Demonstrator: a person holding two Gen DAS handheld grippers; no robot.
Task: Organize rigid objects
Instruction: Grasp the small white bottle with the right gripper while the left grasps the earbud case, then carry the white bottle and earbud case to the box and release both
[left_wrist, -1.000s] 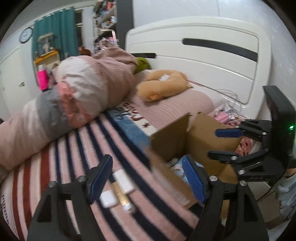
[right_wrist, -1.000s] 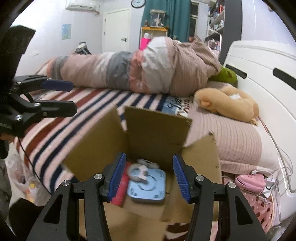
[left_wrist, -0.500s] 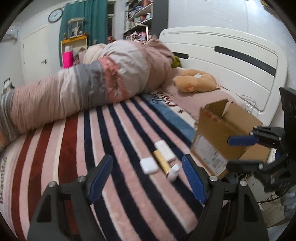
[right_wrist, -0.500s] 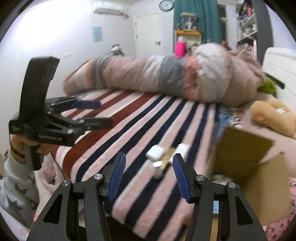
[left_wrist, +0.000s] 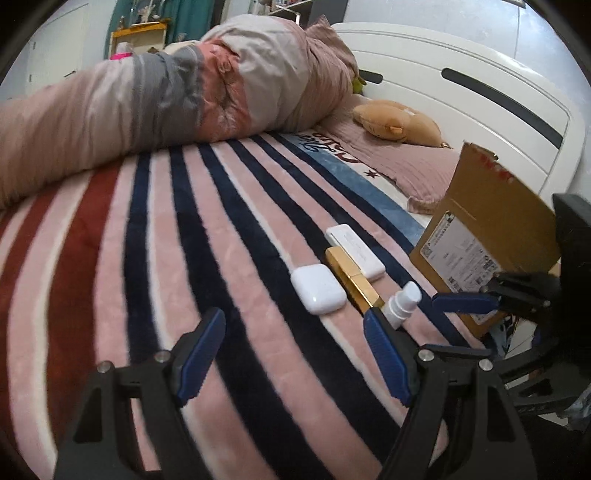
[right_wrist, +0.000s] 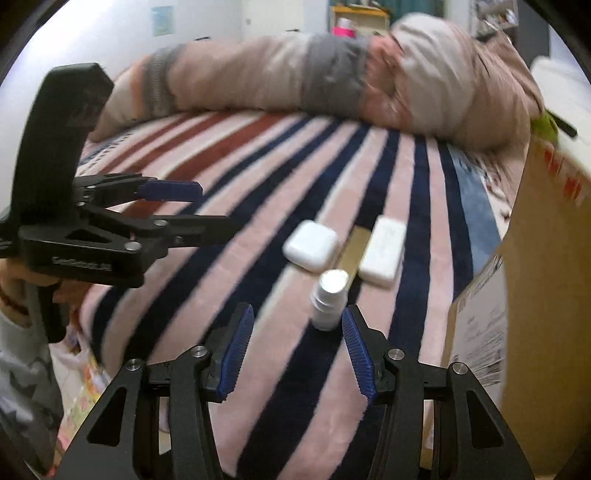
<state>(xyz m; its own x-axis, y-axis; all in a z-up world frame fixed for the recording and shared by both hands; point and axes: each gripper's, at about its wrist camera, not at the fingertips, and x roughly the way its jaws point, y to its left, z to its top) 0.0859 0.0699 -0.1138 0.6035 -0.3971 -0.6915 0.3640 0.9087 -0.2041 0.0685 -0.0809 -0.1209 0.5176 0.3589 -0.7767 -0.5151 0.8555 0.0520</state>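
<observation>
Several small items lie on the striped blanket (left_wrist: 166, 258): a white earbud case (left_wrist: 318, 294) (right_wrist: 311, 245), a gold bar-shaped case (left_wrist: 352, 280) (right_wrist: 352, 251), a flat white box (left_wrist: 354, 249) (right_wrist: 382, 254) and a small white spray bottle (left_wrist: 402, 302) (right_wrist: 328, 299). My left gripper (left_wrist: 295, 354) is open and empty, just short of the earbud case. My right gripper (right_wrist: 297, 347) is open and empty, with the spray bottle standing just ahead near its right finger. Each gripper shows in the other's view: the right (left_wrist: 465, 302), the left (right_wrist: 173, 206).
An open cardboard box (left_wrist: 491, 236) (right_wrist: 535, 295) stands to the right of the items at the bed's edge. A rolled quilt (left_wrist: 166, 92) lies across the far side of the bed. A plush toy (left_wrist: 399, 122) and white headboard (left_wrist: 480, 92) are at the far right.
Both grippers have swung away from the cardboard box to the items on the blanket and moved closer to them. Both stay open and empty.
</observation>
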